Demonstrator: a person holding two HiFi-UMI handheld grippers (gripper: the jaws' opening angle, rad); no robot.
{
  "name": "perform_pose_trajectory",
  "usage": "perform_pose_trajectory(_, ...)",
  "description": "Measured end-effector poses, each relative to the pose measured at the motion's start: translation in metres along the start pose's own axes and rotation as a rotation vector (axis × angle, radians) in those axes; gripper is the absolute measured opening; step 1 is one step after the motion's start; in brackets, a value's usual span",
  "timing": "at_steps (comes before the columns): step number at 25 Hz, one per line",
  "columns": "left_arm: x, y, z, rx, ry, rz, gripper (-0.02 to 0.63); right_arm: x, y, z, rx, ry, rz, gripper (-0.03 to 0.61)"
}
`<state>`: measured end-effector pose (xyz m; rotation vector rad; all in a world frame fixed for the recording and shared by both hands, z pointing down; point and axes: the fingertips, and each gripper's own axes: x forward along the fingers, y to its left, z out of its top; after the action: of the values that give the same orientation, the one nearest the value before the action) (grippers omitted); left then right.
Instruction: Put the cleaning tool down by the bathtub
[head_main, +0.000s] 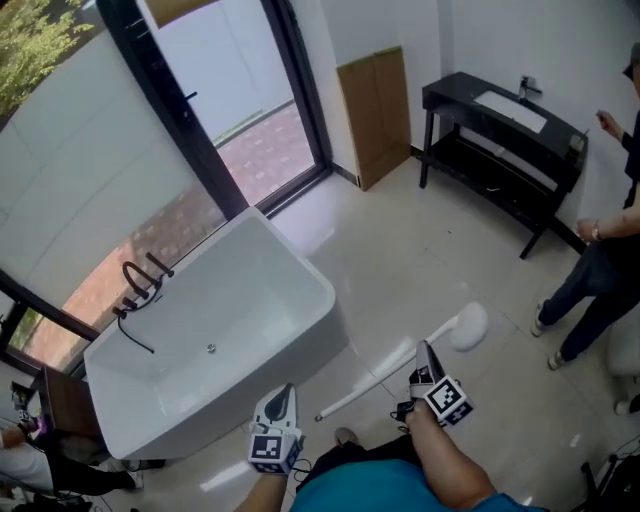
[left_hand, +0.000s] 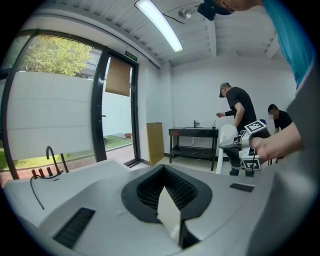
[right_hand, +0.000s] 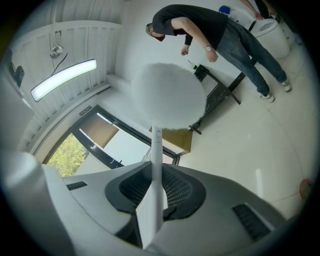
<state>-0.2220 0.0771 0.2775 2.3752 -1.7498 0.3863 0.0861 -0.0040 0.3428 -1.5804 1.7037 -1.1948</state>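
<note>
The cleaning tool is a long white stick with a round fluffy head. It hangs nearly level over the tiled floor, just right of the white bathtub. My right gripper is shut on its handle, and the head fills the middle of the right gripper view. My left gripper is shut on nothing near the tub's near corner, jaws pointing away from me. In the left gripper view, the closed left gripper faces the right gripper.
A black faucet stands on the tub's left rim. A black console table with a sink is at the back right, and a cardboard panel leans by the glass door. One person stands at the right and another is at the lower left.
</note>
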Motion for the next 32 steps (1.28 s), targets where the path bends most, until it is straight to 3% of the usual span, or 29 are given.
perform_pose_trajectory(6,-0.036,0.079,-0.037,-0.018,0.025,0.088,0.003,0.048,0.019,-0.129,0.027,0.14,-0.021,0.084)
perform_pose_trajectory(11,-0.034,0.122,-0.08,-0.068,0.072,0.141,0.003,0.092,0.009,-0.216,0.054,0.224,-0.069,0.084)
perform_pose_trajectory(16,0.001,0.145,-0.121,-0.121,0.105,0.193,0.002,0.142,-0.03,-0.259,0.11,0.242,-0.141,0.084)
perform_pose_trajectory(24,0.07,0.189,-0.173,-0.129,0.113,0.199,0.003,0.207,-0.071,-0.328,0.145,0.284,-0.207,0.084)
perform_pose_trajectory(32,0.114,0.213,-0.263,-0.189,0.184,0.222,0.003,0.25,-0.15,-0.402,0.223,0.326,-0.293,0.084)
